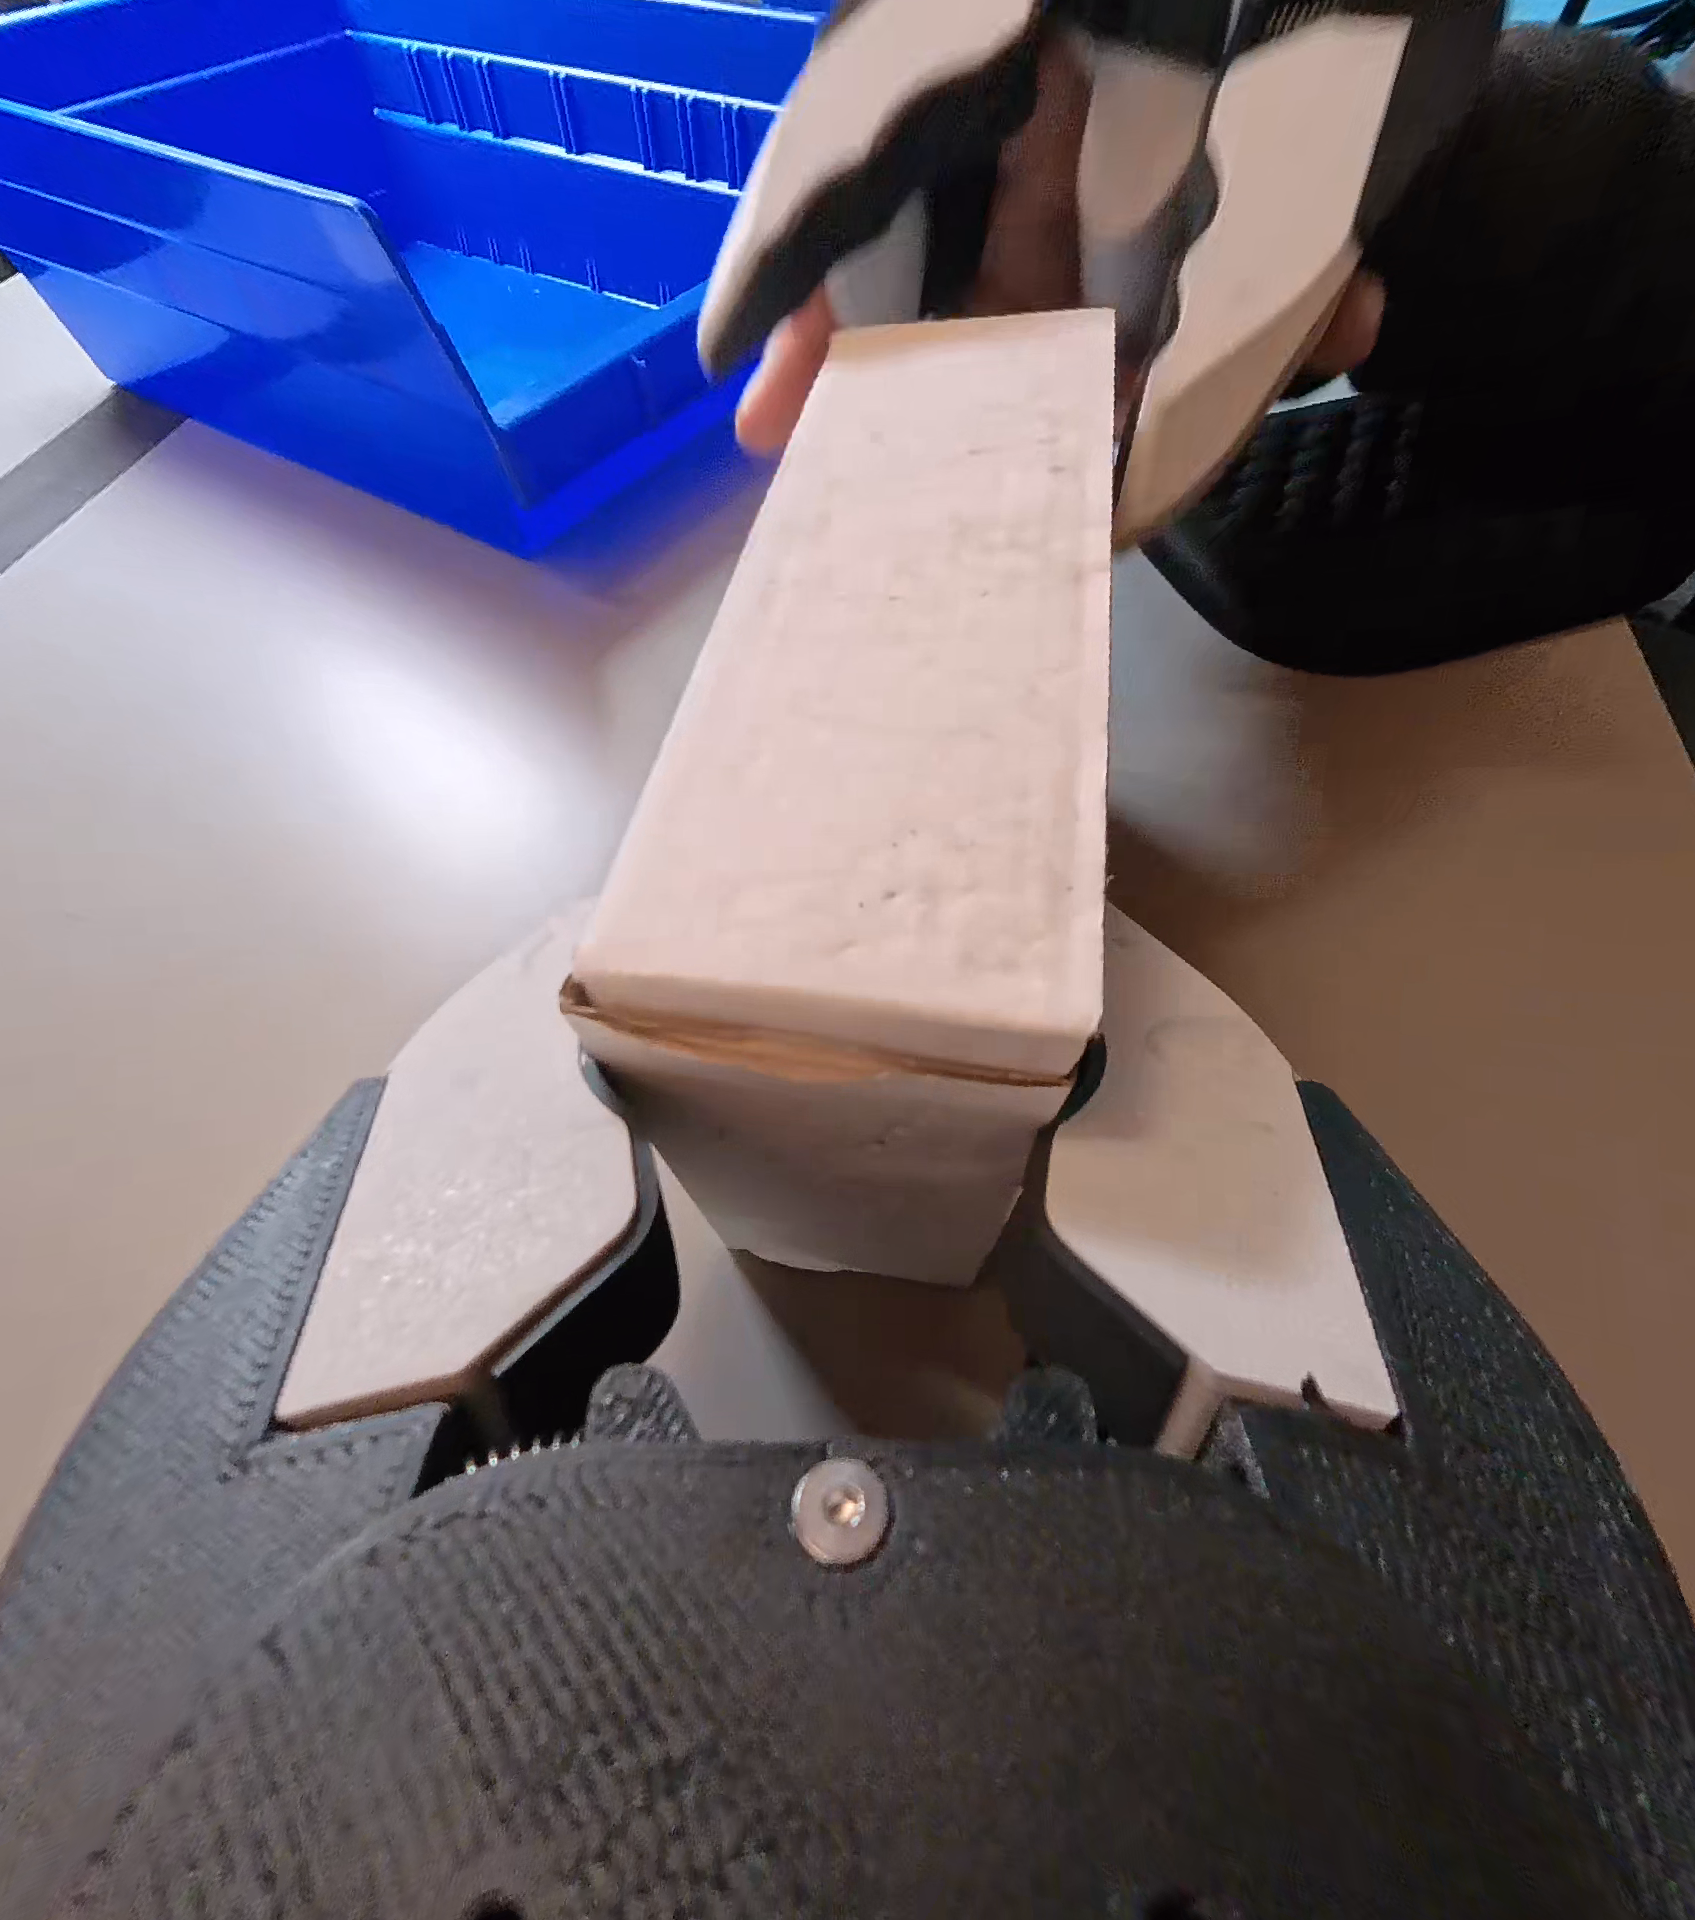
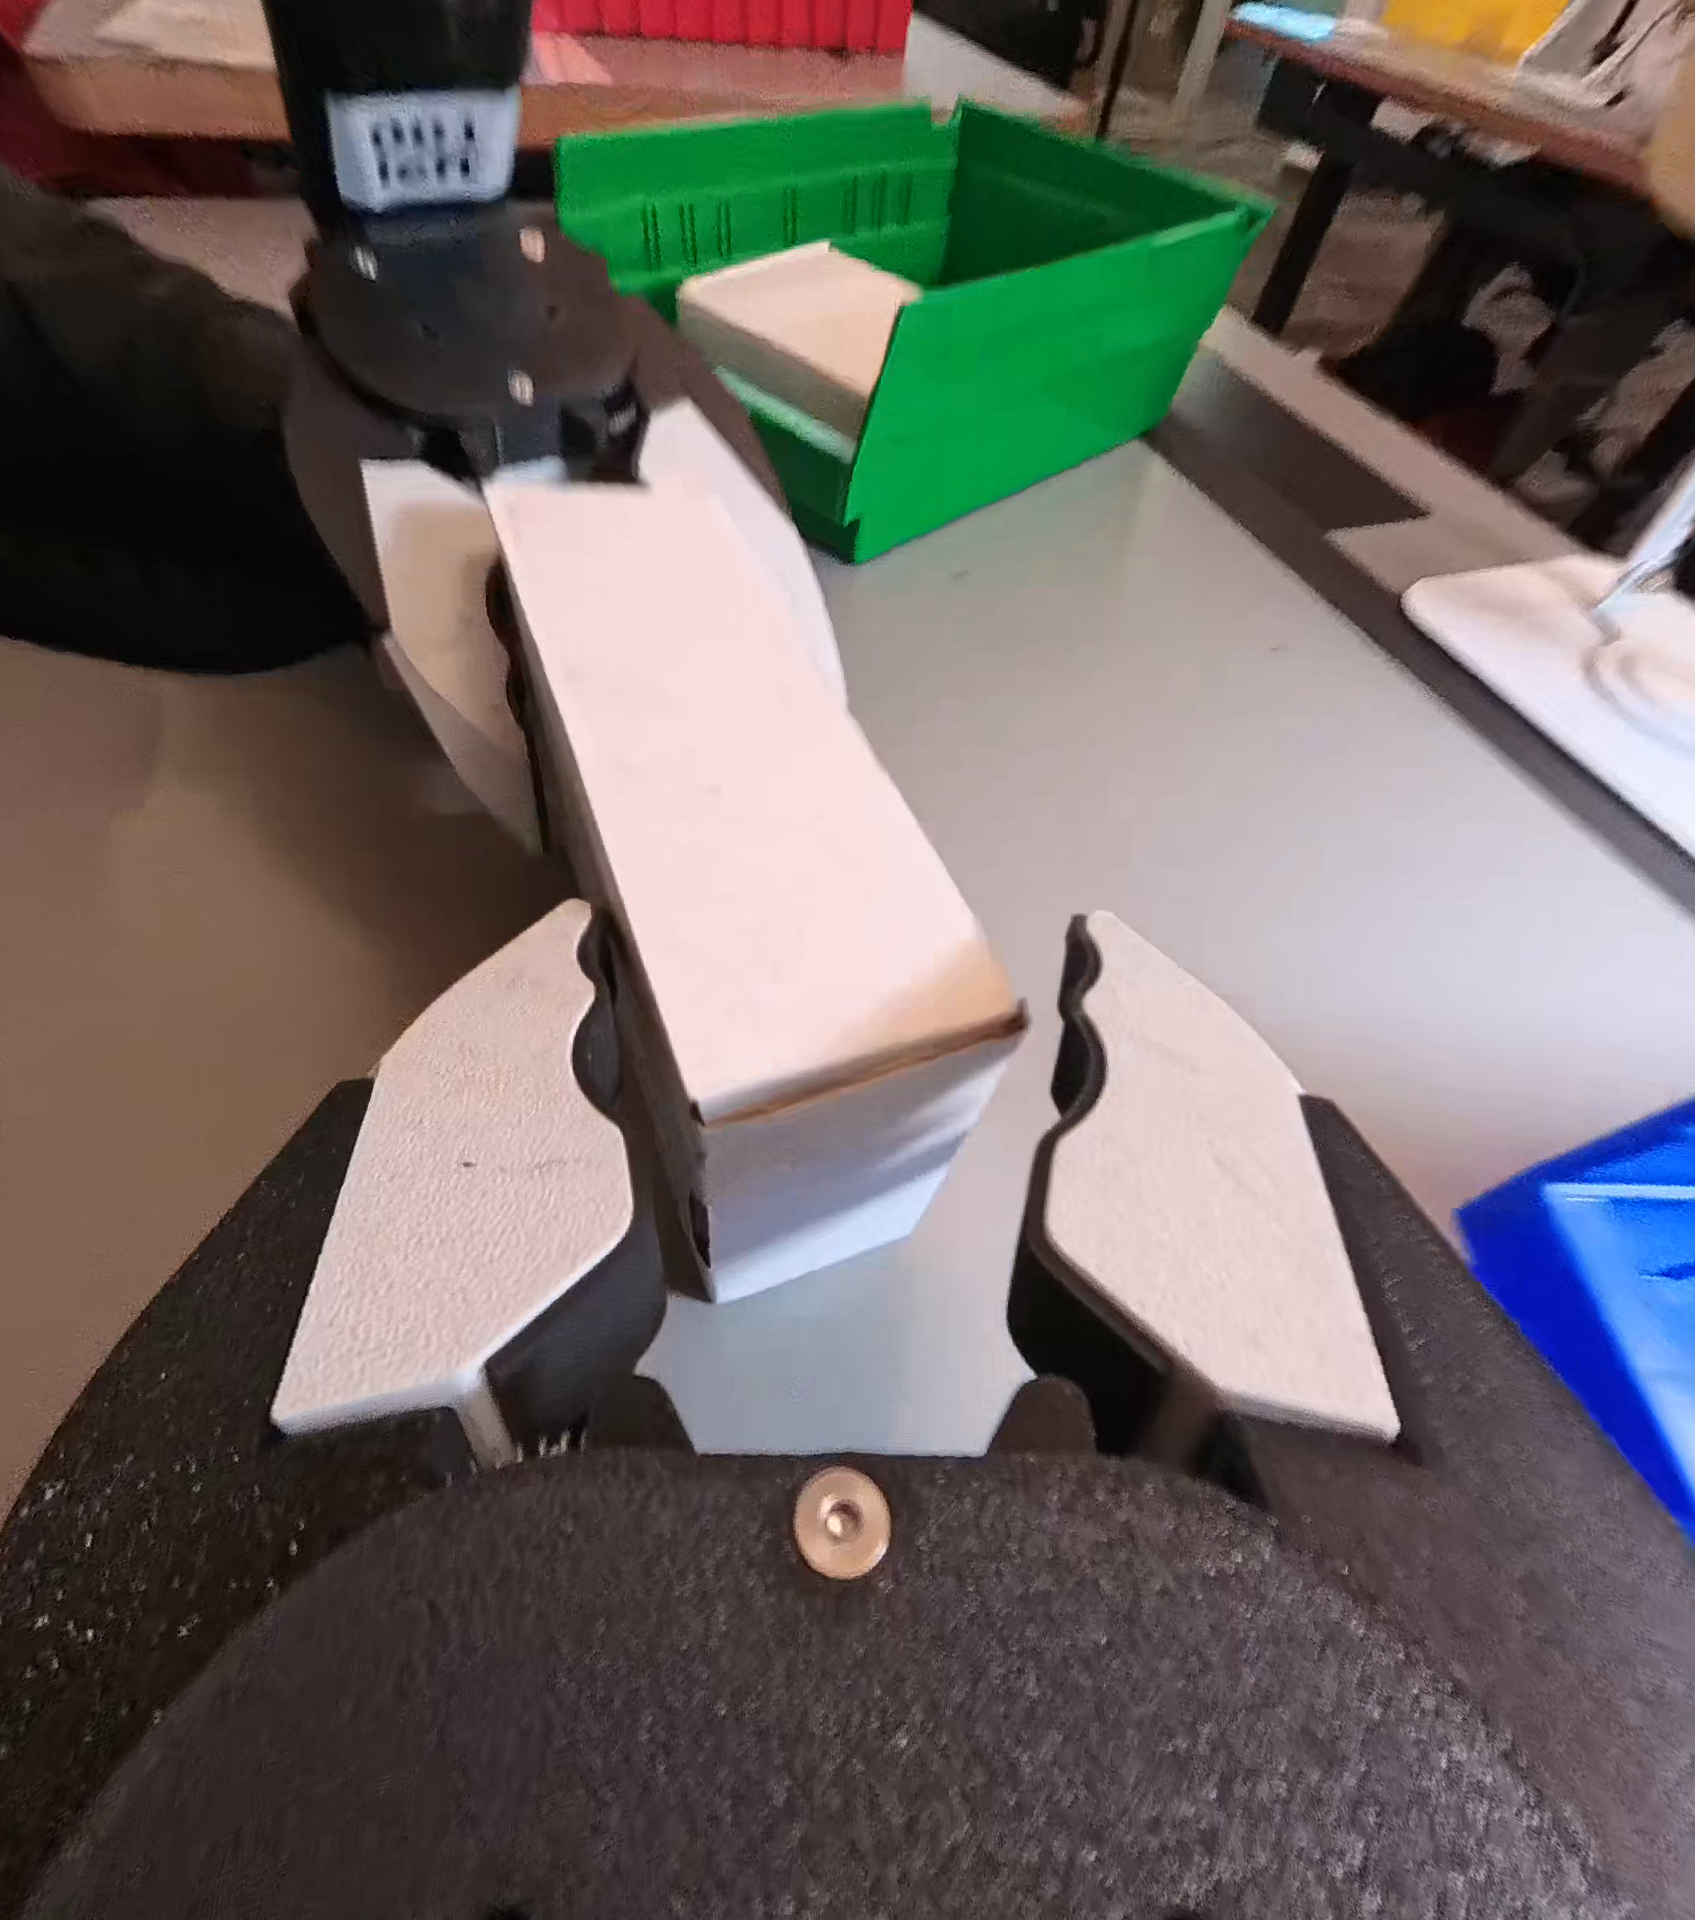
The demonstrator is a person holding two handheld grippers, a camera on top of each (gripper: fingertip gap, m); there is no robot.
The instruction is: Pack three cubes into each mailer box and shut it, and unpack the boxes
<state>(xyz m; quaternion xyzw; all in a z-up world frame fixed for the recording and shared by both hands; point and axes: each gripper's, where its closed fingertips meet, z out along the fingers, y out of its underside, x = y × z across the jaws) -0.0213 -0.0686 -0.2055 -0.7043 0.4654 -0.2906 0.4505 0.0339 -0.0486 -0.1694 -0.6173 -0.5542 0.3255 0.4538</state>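
Note:
A closed white mailer box (image 1: pixel 884 707) is held lengthwise between my two grippers, above the table (image 1: pixel 199 831). My left gripper (image 1: pixel 838 1081) is shut on the box's near end. My right gripper (image 1: pixel 1030 291) shows blurred at the box's far end. In the right wrist view the box (image 2: pixel 718 790) lies between the fingers of my right gripper (image 2: pixel 838 987). Its jaws are open: the left finger touches the box side, and the right finger stands apart with a gap. My left gripper (image 2: pixel 604 582) grips the far end there. No cubes are in view.
A blue divided bin (image 1: pixel 303 260) stands on the table at the left; it also shows in the right wrist view (image 2: pixel 1674 1351). A green bin (image 2: pixel 1030 343) farther back holds another white mailer box (image 2: pixel 801 312). A white stand base (image 2: pixel 1601 707) lies to the right.

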